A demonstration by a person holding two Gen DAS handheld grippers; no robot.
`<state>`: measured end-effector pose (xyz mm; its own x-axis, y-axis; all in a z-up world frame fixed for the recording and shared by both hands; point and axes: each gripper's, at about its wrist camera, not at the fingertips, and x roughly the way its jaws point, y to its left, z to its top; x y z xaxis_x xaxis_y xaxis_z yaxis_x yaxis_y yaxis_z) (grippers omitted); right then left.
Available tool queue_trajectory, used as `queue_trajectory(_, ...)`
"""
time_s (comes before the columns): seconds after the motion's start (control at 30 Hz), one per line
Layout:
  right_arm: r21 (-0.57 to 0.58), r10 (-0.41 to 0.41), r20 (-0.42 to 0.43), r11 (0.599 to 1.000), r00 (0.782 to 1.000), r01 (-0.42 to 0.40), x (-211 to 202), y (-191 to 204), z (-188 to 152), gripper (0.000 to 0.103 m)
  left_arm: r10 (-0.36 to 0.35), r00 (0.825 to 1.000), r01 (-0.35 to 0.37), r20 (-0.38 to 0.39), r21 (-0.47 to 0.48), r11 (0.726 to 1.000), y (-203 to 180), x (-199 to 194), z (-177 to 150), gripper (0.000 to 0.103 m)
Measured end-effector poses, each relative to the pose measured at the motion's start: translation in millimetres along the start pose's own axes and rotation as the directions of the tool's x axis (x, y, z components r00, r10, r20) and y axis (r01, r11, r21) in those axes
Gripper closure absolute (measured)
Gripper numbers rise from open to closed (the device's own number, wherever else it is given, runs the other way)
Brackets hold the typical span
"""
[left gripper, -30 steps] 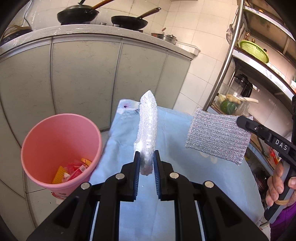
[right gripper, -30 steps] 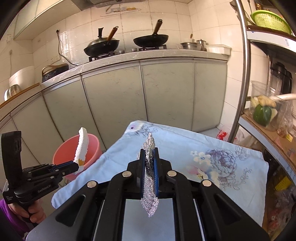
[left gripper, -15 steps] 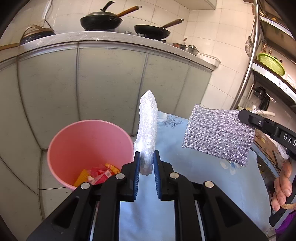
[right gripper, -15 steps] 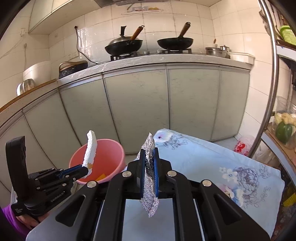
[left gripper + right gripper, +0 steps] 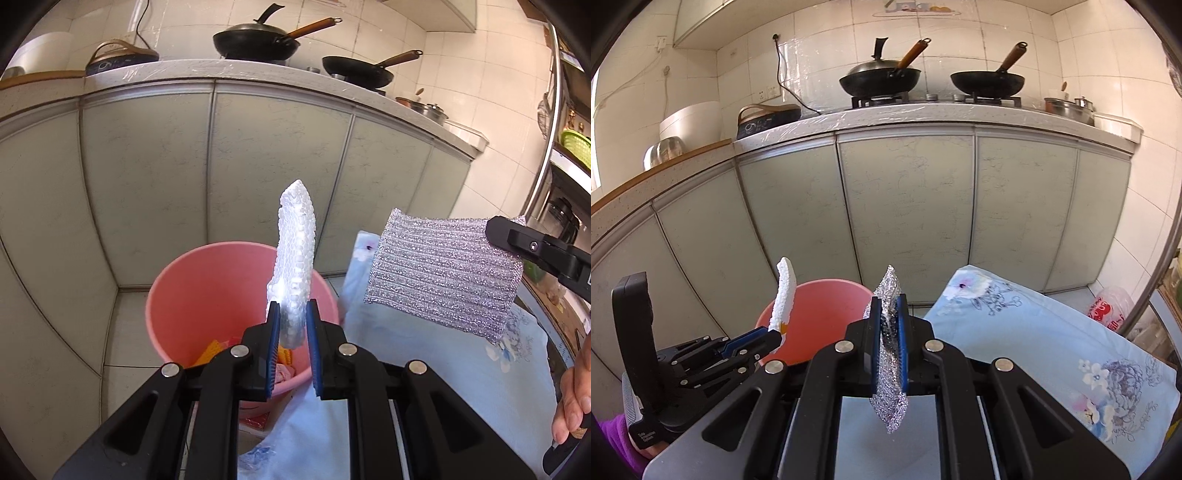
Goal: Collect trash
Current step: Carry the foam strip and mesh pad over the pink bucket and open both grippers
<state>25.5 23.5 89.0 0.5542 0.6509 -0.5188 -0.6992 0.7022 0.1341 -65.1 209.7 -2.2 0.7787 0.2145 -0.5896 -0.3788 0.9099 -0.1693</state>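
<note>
Left wrist view: the left gripper (image 5: 290, 325) is pinched on the lower end of a white foam strip (image 5: 295, 258); the strip stands nearly upright between the blue pads (image 5: 274, 350), its upper end leaning slightly to the right; directly behind and below it sits the pink bucket (image 5: 192, 295) on the tiled floor, against the pale cabinet doors (image 5: 147, 166); orange and red scraps (image 5: 214, 350) lie in the bucket's bottom; the strip's gripped end is over the bucket's near right rim. To the right, the right gripper (image 5: 502, 232) enters from the frame edge, clamped on the upper right corner of a silver scouring pad (image 5: 443, 280); the pad hangs flat-on to the camera, above the blue floral cloth (image 5: 461, 387); the person's hand (image 5: 574, 391) shows at the lower right edge. Two black woks (image 5: 258, 40) stand on the counter above.

Right wrist view: the right gripper (image 5: 888, 328) is closed on the silver scouring pad (image 5: 890, 398), seen edge-on; the pad projects above the pads and hangs below them; the pink bucket (image 5: 812, 317) lies ahead and left, just beside the left edge of the blue floral cloth (image 5: 1034, 339). The left gripper (image 5: 775, 338) appears at lower left, holding the white foam strip (image 5: 785, 291) upright over the bucket's left rim; whether the strip clears the rim cannot be told. A red-printed plastic bag (image 5: 1108, 306) lies on the floor at right, beyond the cloth; the woks (image 5: 879, 79) sit on the stove.
</note>
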Motion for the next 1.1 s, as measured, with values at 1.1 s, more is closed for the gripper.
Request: queue_trajectory(1.1,-0.097,0.036,-0.236,0.993,0.971,-0.060,148.2,63.6,-3.8,0.095,0.117,0.974,-0.133,-0.195,-0.072,0.988,51.2,99.6,-13.6,0.089)
